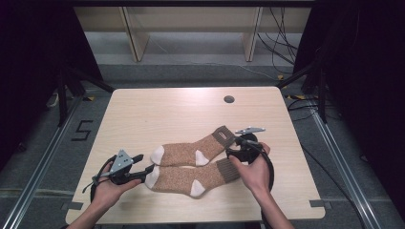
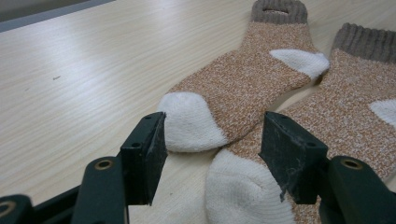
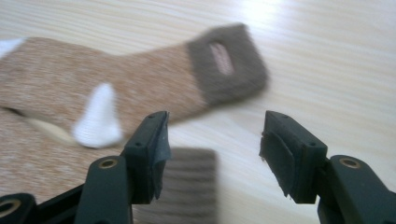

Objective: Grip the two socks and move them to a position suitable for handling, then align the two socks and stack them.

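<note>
Table (image 1: pixel 157 109): light wood top with a dark round hole (image 1: pixel 229 99) near its far edge, seen whole from the high view; the two gripper views give its grain close up.
Far sock (image 1: pixel 191 150): orange-brown, lying flat near the middle of the table, white toe toward the person's left, brown cuff toward the right. The right gripper view adds a pale label on the cuff (image 3: pixel 227 63); the left gripper view shows the toe (image 2: pixel 189 121) rounded and clean.
Near sock (image 1: pixel 188 179): same colours, parallel to the far one and just beside it on the person's side, touching along part of the length. The left gripper view shows a sliver of bare table between the two at the heels.
Left gripper (image 1: pixel 145 171): held low at the toe ends. In its own view the jaws stand apart, the near sock's white toe (image 2: pixel 243 191) lying between them with no pad pressing on it.
Right gripper (image 1: pixel 235 153): at the cuff ends, the hand (image 1: pixel 253 171) wrapped round it. Its own view, blurred, shows the jaws wide apart over bare wood with nothing between them; the near sock's cuff (image 3: pixel 191 179) lies just behind the left jaw.
</note>
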`<state>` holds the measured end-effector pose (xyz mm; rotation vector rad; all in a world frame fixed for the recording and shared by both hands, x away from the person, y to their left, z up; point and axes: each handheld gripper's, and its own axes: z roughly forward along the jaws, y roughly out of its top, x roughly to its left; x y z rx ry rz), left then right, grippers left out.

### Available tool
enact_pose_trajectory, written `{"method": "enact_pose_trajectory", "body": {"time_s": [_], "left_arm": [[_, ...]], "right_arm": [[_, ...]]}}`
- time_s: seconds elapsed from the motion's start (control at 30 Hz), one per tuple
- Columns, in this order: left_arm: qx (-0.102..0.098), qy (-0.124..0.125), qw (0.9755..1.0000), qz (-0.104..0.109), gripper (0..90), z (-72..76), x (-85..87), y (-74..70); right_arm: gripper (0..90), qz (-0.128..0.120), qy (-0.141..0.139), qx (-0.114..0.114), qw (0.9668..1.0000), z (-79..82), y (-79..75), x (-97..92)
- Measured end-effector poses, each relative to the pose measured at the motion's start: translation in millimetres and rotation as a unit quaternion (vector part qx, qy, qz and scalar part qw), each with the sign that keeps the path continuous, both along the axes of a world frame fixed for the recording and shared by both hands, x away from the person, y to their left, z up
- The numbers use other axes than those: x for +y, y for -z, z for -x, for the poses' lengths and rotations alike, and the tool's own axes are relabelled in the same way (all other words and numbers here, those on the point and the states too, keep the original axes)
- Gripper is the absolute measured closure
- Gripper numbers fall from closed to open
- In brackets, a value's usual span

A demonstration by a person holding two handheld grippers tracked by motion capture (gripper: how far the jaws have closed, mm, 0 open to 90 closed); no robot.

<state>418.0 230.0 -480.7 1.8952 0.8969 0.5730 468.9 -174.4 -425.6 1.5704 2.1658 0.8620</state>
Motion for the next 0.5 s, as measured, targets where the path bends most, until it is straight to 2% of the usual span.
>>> {"method": "enact_pose_trajectory", "body": {"time_s": [0.03, 0.07, 0.27, 0.37, 0.43, 0.47, 0.5], "left_arm": [[-0.001, -0.001, 1.0000, 0.000, 39.9, 0.0, 0.2, -0.2], [-0.002, -0.001, 1.0000, -0.001, 39.8, -0.2, 0.4, -0.5], [-0.004, -0.003, 1.0000, 0.004, 38.7, -5.6, 1.2, -1.3], [0.010, -0.002, 0.9999, -0.002, 37.0, -13.3, 0.1, -3.8], [0.026, -0.002, 0.9997, -0.002, 36.1, -22.7, -0.8, -4.1], [0.039, 0.004, 0.9991, -0.018, 35.0, -29.1, 0.0, -4.5], [0.046, -0.001, 0.9989, -0.011, 35.1, -35.1, -1.8, -3.2]], "right_arm": [[40.7, -0.008, 0.018, 0.004, 0.9998, 1.5, 2.7, -3.5], [39.2, -0.003, 0.012, 0.002, 0.9999, 3.3, 6.8, -13.5], [37.4, -0.006, 0.023, 0.007, 0.9997, 6.5, 12.3, -24.1], [37.6, -0.014, 0.015, -0.001, 0.9998, -2.0, 11.5, -29.5], [38.5, -0.033, 0.014, -0.004, 0.9994, -11.1, 10.1, -30.0], [39.6, -0.034, 0.005, -0.009, 0.9994, -22.7, 10.3, -32.3], [40.4, -0.036, 0.007, -0.007, 0.9993, -28.6, 10.6, -32.8]]}}
